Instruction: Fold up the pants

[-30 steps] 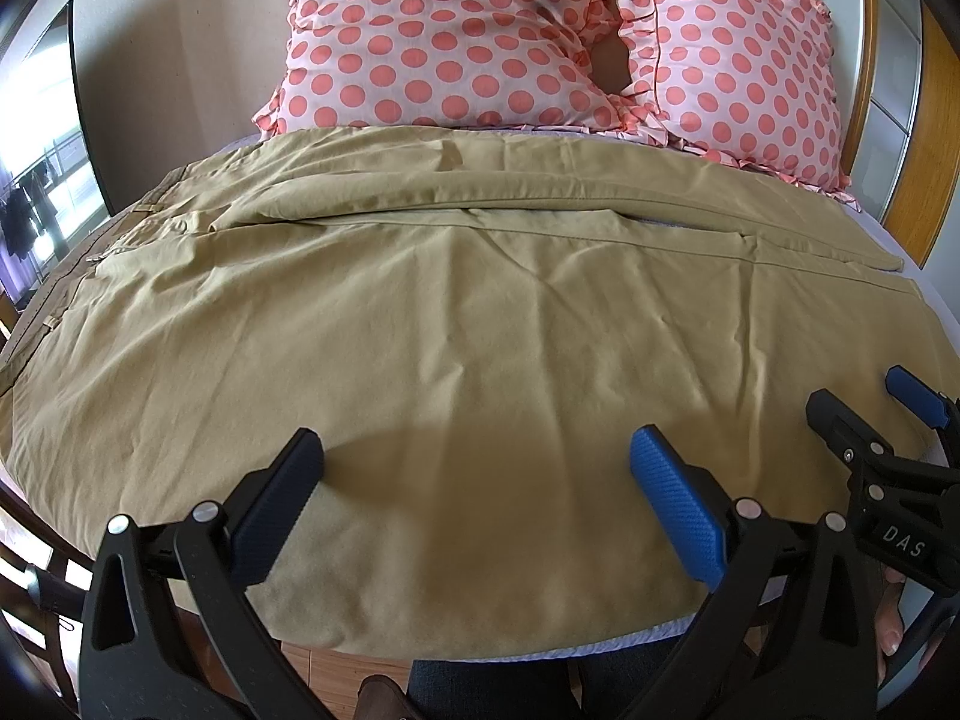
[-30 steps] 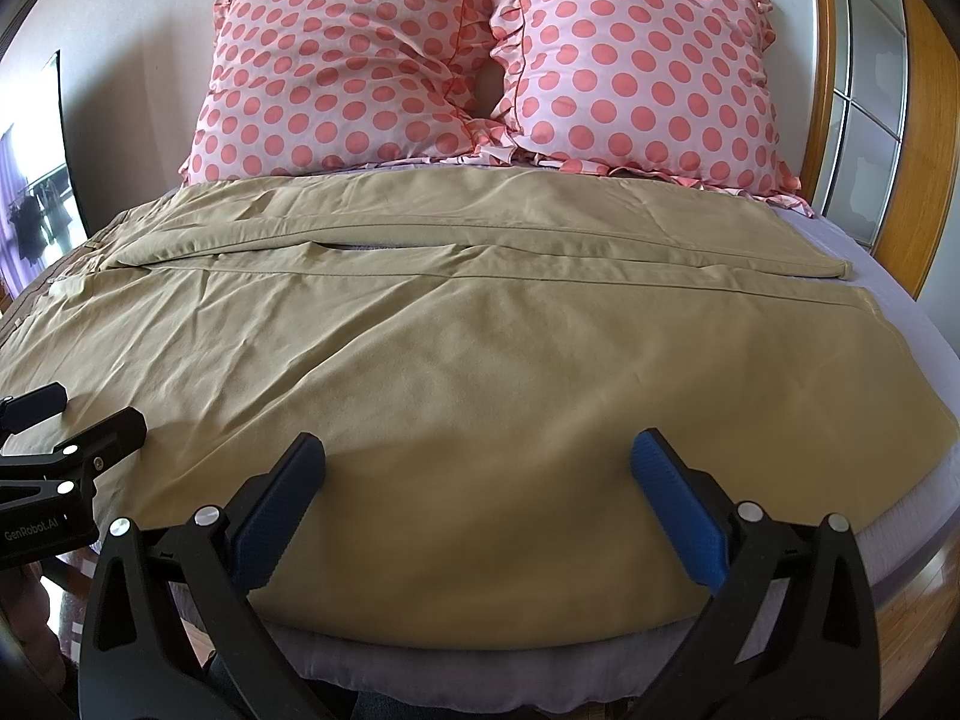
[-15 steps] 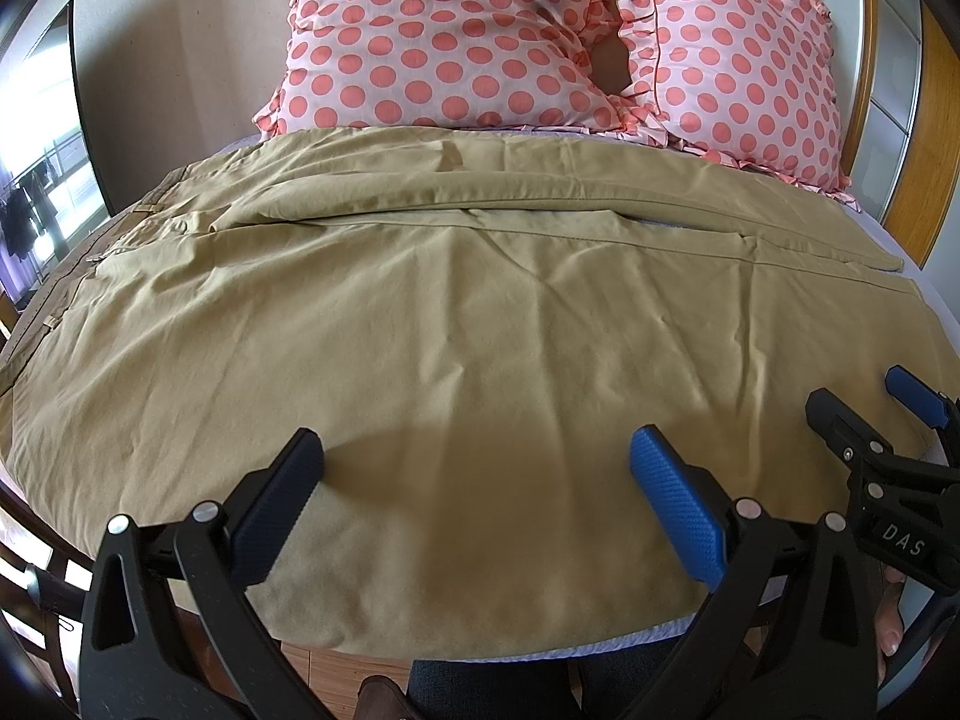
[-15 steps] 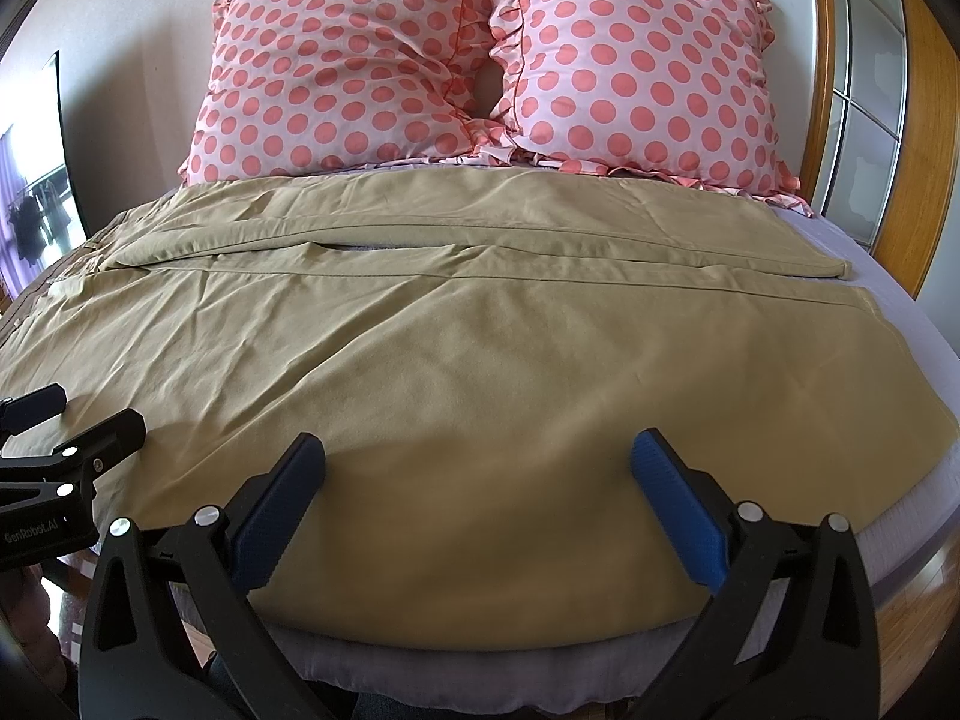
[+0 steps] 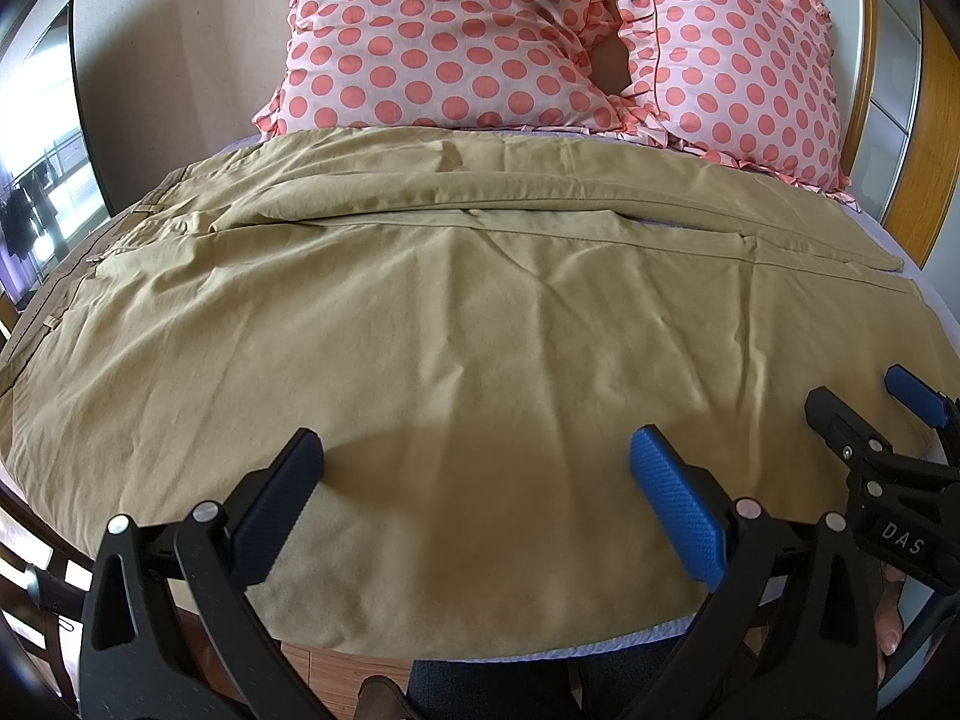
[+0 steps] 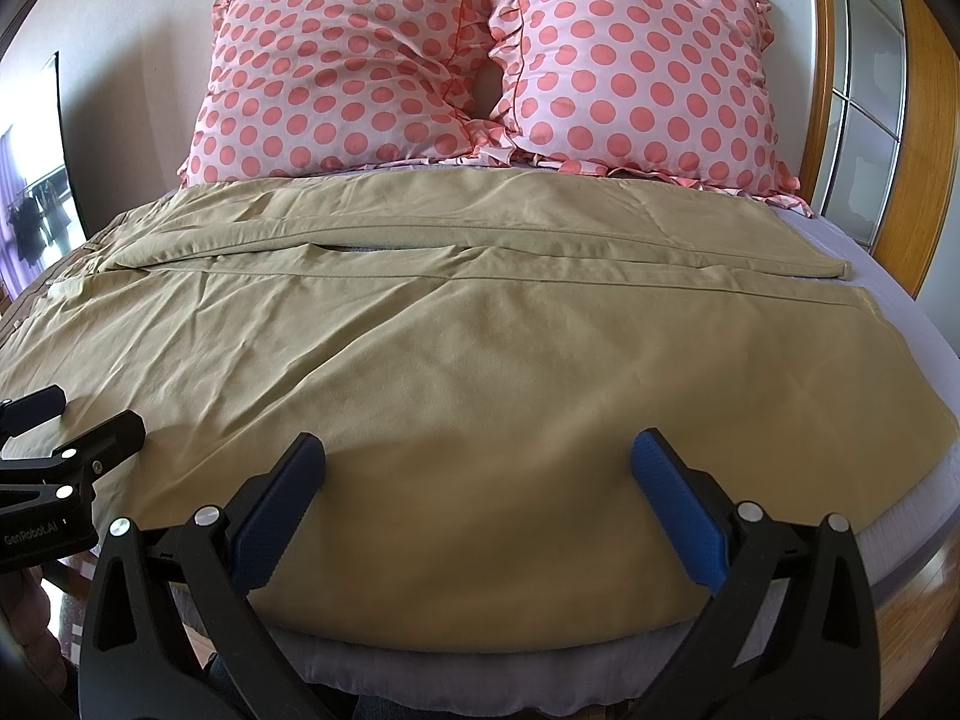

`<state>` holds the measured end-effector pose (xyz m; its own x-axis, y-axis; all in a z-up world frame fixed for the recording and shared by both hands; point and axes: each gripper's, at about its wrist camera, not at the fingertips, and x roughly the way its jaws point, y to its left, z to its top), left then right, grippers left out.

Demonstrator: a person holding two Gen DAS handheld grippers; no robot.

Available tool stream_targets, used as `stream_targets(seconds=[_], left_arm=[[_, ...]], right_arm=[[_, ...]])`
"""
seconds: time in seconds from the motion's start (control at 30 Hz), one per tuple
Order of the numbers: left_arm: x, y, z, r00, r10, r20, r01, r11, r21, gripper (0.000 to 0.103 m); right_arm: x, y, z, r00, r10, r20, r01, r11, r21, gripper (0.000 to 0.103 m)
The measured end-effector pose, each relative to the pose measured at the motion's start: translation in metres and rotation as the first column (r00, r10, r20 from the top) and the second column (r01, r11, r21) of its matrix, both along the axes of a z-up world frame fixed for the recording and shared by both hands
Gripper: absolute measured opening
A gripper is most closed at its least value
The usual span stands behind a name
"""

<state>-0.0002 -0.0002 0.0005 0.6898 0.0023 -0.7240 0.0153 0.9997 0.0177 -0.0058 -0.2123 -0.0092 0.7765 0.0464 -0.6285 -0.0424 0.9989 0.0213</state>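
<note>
Left wrist view: khaki cotton pants (image 5: 480,324) lie spread flat across the bed (image 6: 900,516), below two pink polka-dot pillows (image 5: 456,36); left tool (image 5: 474,498) and right tool (image 6: 477,498) hover wide open, empty.

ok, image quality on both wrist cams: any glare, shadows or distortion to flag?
Left wrist view: blown-out window at the left edge, strong fisheye bowing of the khaki pants, soft shadow beneath the open left hand-held gripper. Right wrist view: same barrel distortion and dark corner vignette, shadow under the open right hand-held gripper, polka-dot pillows evenly lit and sharp.
</note>
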Motion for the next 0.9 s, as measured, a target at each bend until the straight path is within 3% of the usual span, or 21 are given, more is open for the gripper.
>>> stream_targets(seconds=[0.3, 0.37, 0.43, 0.53, 0.6, 0.73, 0.77, 0.83, 0.9], left_arm=[[0.000, 0.000, 0.000, 1.000, -0.003, 0.007, 0.003, 1.000, 0.003, 0.101], [0.001, 0.002, 0.004, 1.000, -0.014, 0.003, 0.014, 1.000, 0.002, 0.101], [0.003, 0.007, 0.006, 1.000, -0.020, -0.007, 0.020, 1.000, -0.002, 0.101], [0.001, 0.012, 0.014, 0.999, -0.002, 0.037, 0.002, 1.000, 0.014, 0.101], [0.000, 0.015, 0.021, 0.997, 0.011, 0.078, -0.014, 0.999, 0.030, 0.101], [0.001, 0.019, 0.032, 0.990, -0.003, 0.142, 0.000, 1.000, 0.016, 0.101], [0.002, 0.020, 0.034, 0.988, -0.013, 0.156, 0.012, 1.000, 0.006, 0.101], [0.003, 0.021, 0.036, 0.983, -0.030, 0.181, 0.032, 0.999, -0.009, 0.101], [0.004, 0.023, 0.037, 0.978, -0.045, 0.202, 0.050, 0.999, -0.019, 0.101]], right_arm=[[-0.008, -0.003, -0.002, 0.999, 0.020, 0.050, -0.020, 1.000, 0.001, 0.102], [0.000, -0.007, 0.003, 0.999, 0.041, 0.012, -0.041, 0.999, 0.004, 0.102], [0.014, -0.028, 0.023, 1.000, 0.005, 0.010, -0.005, 1.000, 0.031, 0.102], [0.037, -0.067, 0.062, 0.992, -0.107, 0.067, 0.103, 0.993, 0.065, 0.102], [0.075, -0.102, 0.090, 0.974, -0.222, 0.053, 0.217, 0.972, 0.087, 0.102], [0.159, -0.150, 0.103, 0.919, -0.394, -0.019, 0.395, 0.918, 0.040, 0.099], [0.187, -0.162, 0.100, 0.898, -0.436, -0.049, 0.438, 0.899, 0.021, 0.094], [0.238, -0.190, 0.086, 0.847, -0.515, -0.130, 0.519, 0.855, 0.002, 0.066], [0.269, -0.211, 0.071, 0.797, -0.572, -0.197, 0.585, 0.811, 0.015, 0.060]])
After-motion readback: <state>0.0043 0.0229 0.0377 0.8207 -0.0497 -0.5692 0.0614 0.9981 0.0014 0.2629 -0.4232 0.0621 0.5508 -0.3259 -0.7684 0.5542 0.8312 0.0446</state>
